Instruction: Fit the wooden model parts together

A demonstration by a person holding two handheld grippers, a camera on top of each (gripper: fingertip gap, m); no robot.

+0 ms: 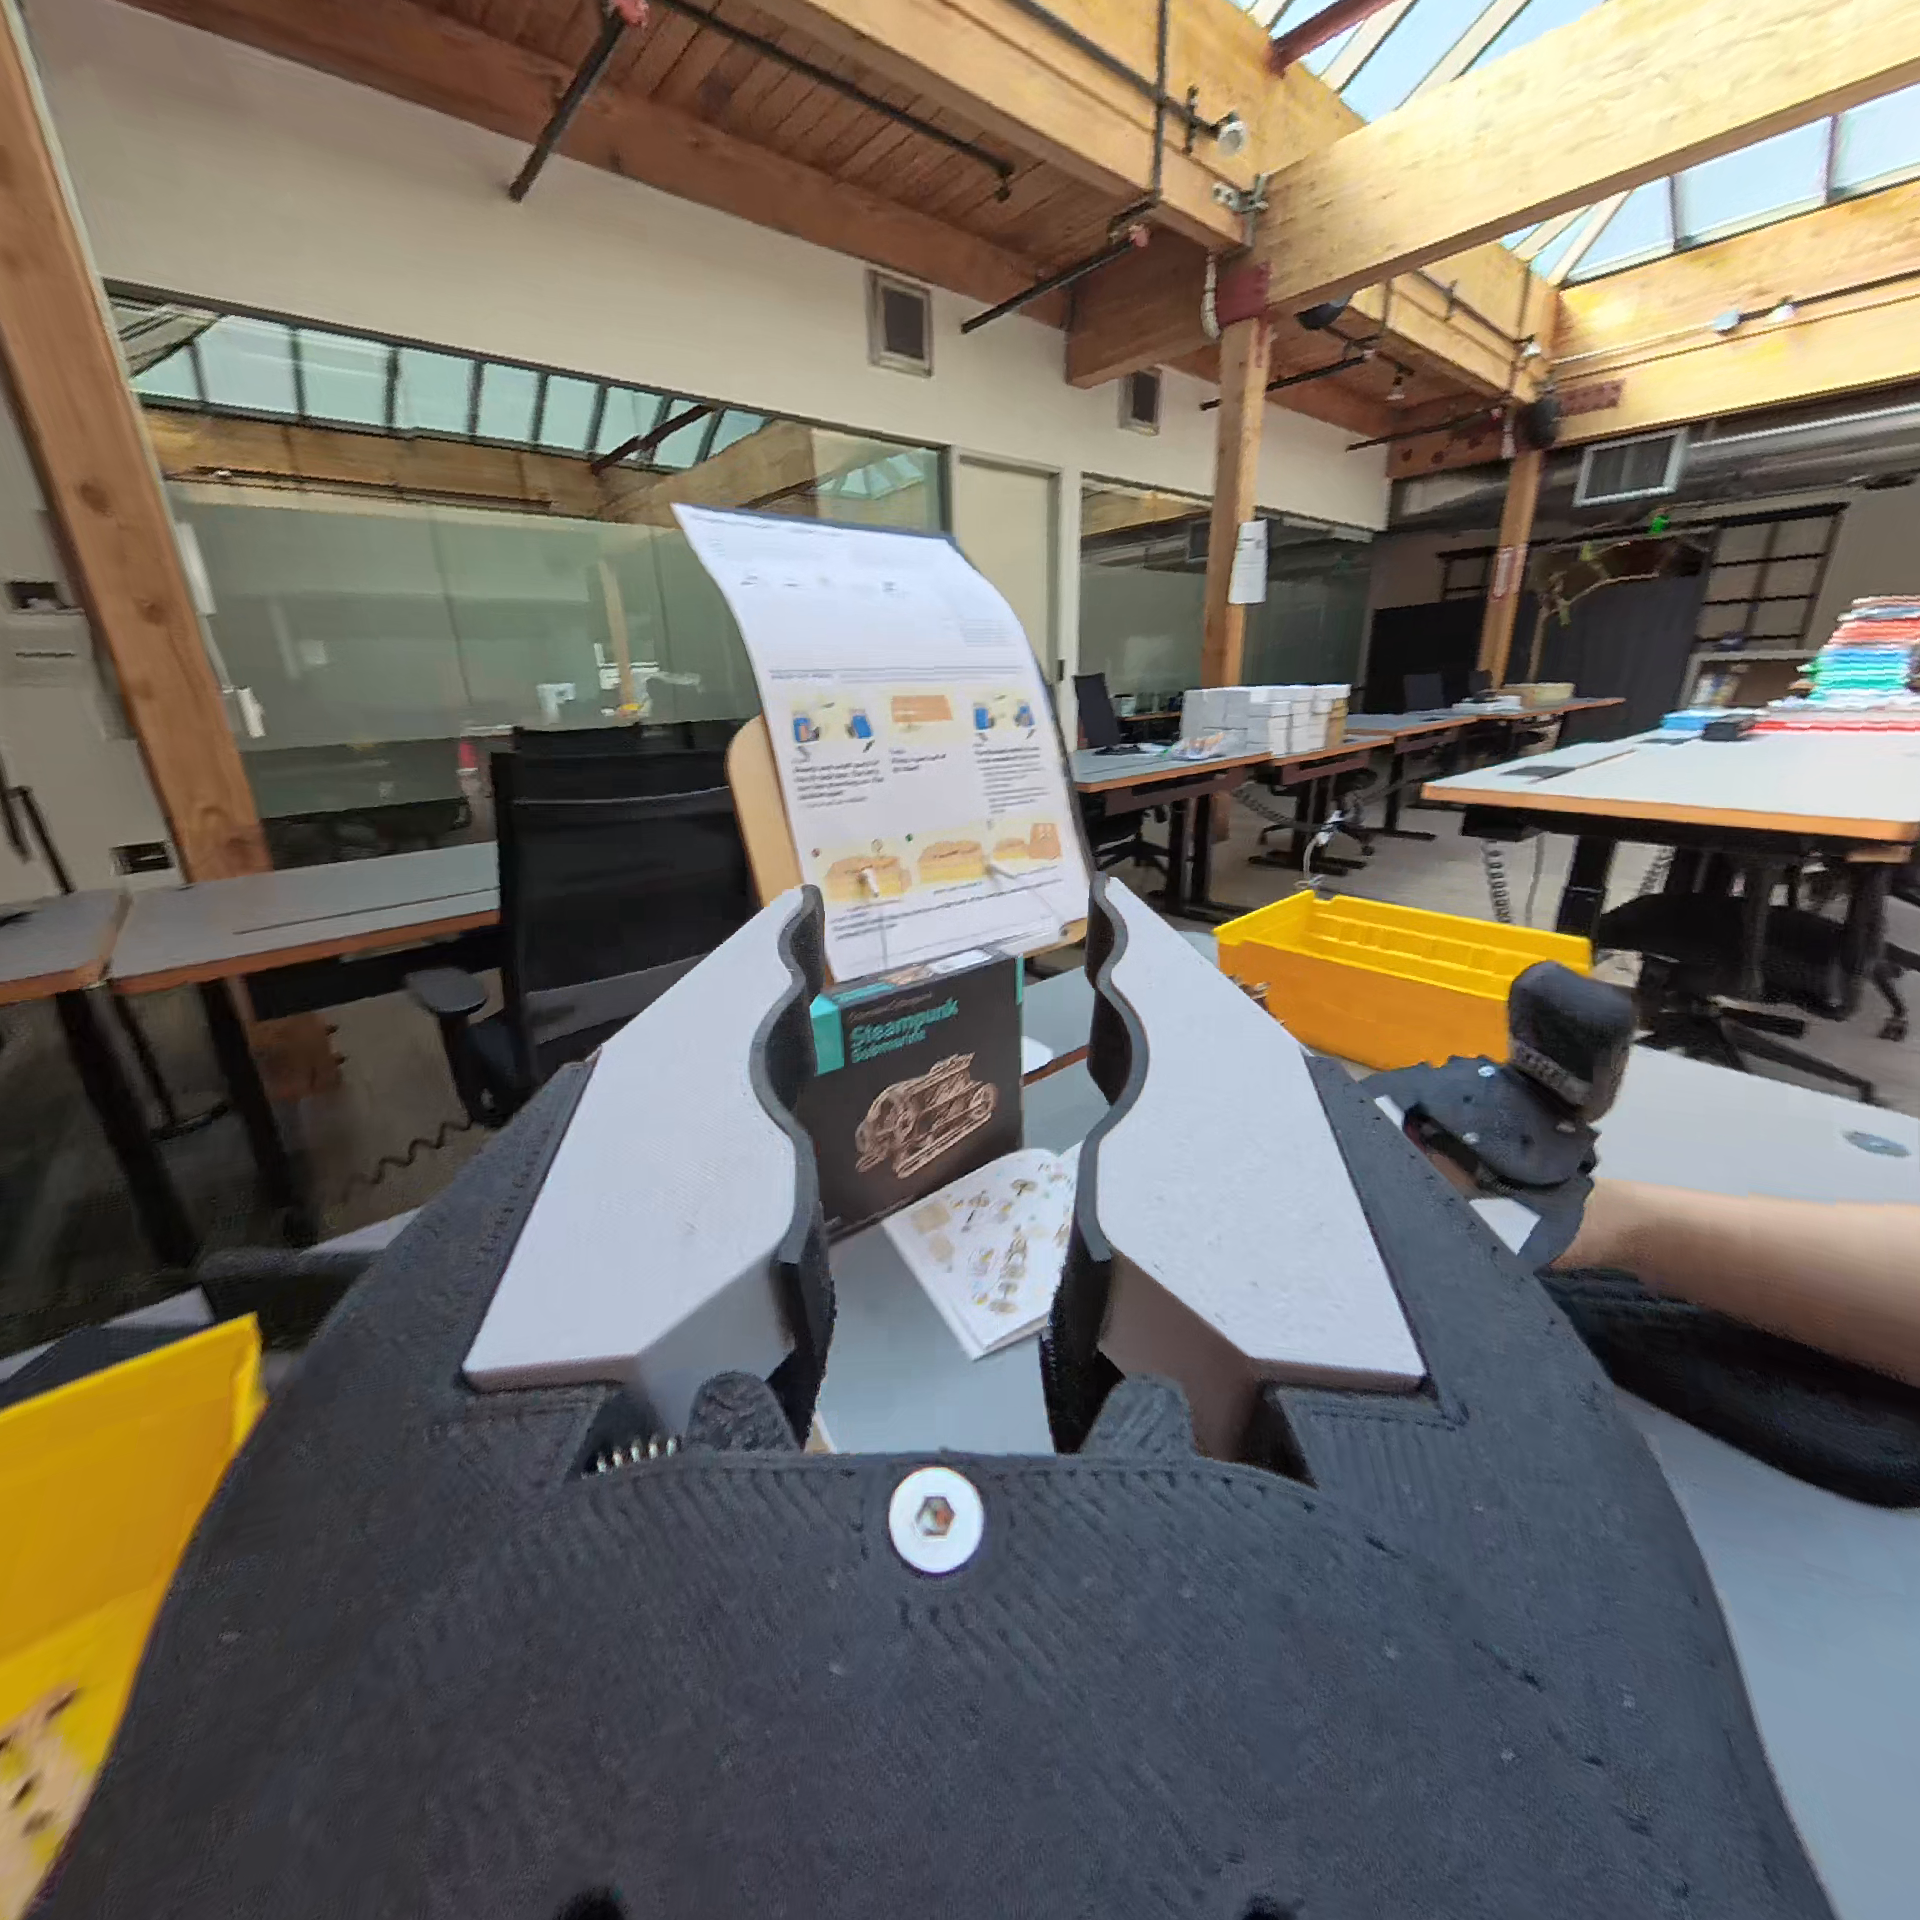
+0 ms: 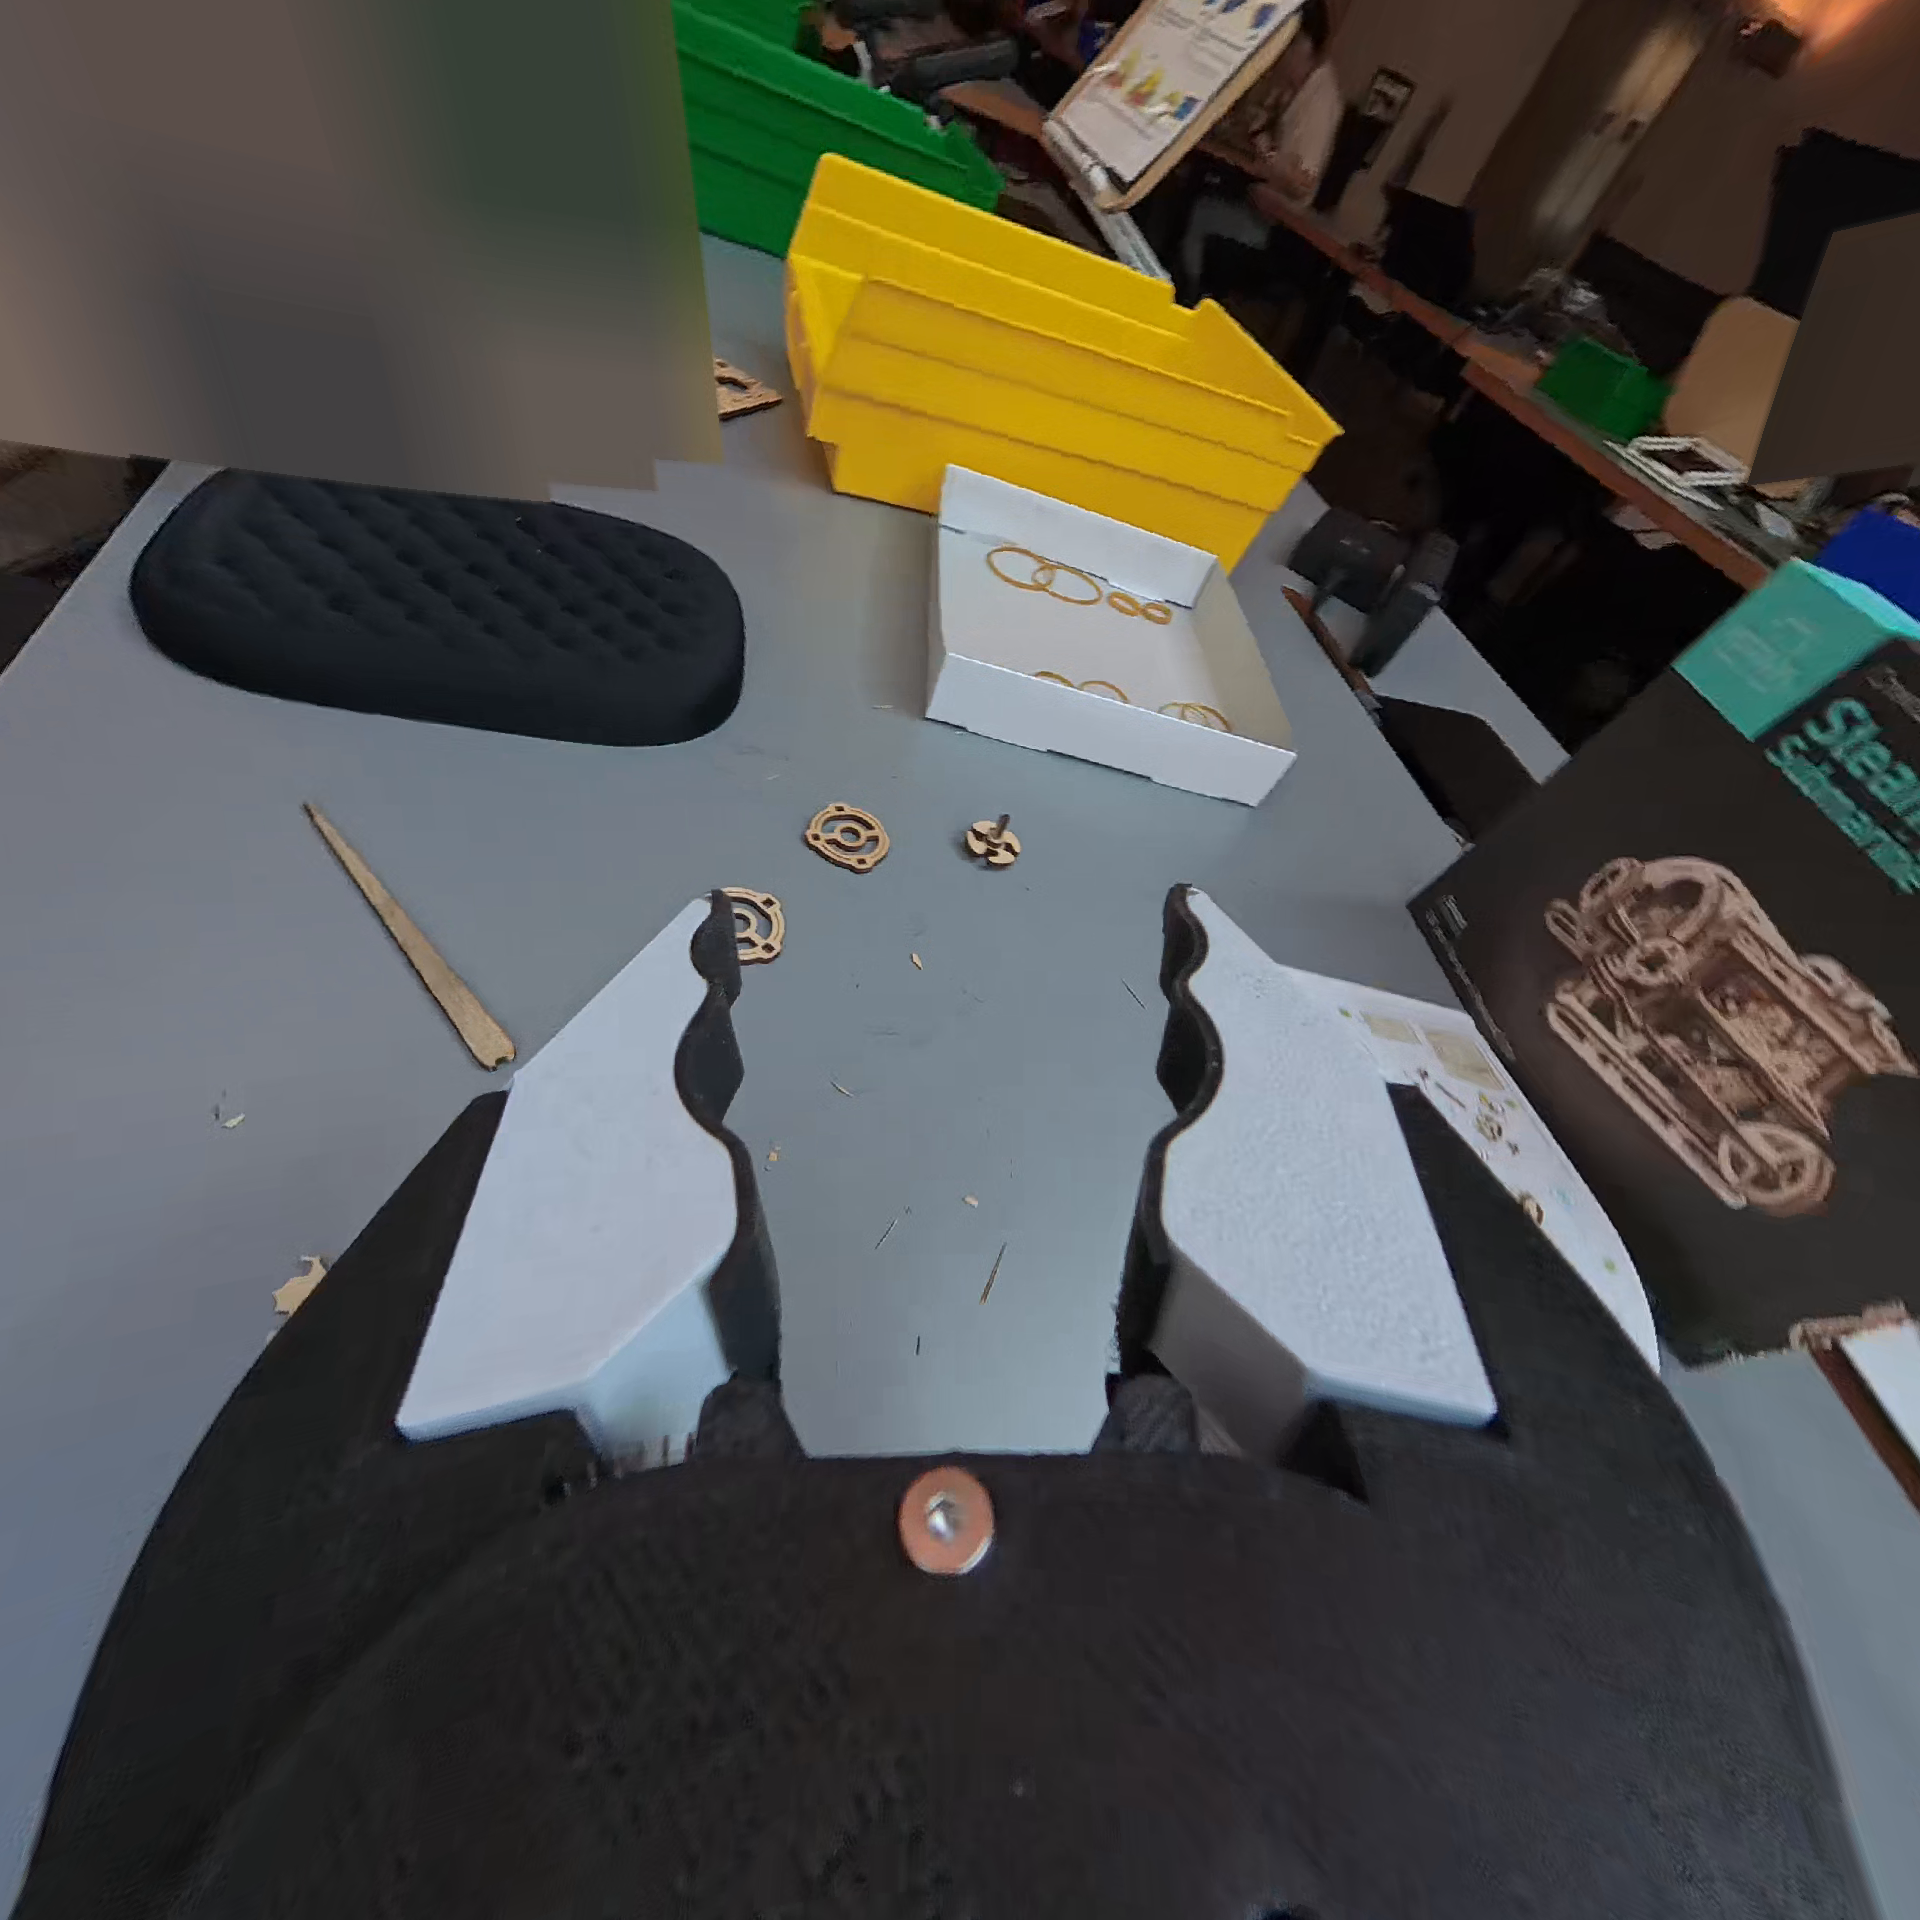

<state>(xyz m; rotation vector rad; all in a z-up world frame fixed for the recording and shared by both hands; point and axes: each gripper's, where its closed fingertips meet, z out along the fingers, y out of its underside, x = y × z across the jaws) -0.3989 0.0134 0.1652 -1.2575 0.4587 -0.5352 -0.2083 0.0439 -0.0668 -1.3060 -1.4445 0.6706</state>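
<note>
In the right wrist view, three small wooden parts lie on the grey table [image 2: 312,935]: a round flange disc [image 2: 848,836], a second disc [image 2: 753,925] partly behind my left fingertip, and a small gear on a pin [image 2: 992,840]. My right gripper [image 2: 948,909] is open and empty, held above the table just short of these parts. A long wooden stick [image 2: 410,935] lies to the left. My left gripper [image 1: 951,914] is open and empty, raised and facing the dark model kit box [image 1: 914,1091]. The right gripper's body [image 1: 1527,1091] shows at the right of the left wrist view.
A white tray [image 2: 1101,717] with rubber bands and yellow bins [image 2: 1039,364] stand beyond the parts; a green bin [image 2: 810,125] is farther back. A black pad [image 2: 436,613] lies left. The kit box [image 2: 1683,987] and booklet [image 1: 987,1236] sit right. An instruction sheet [image 1: 894,727] stands on a holder. Some 30 cm of space lies between my two pairs of fingers. My right gripper's tips are some 15 cm from the round flange disc [image 2: 848,836].
</note>
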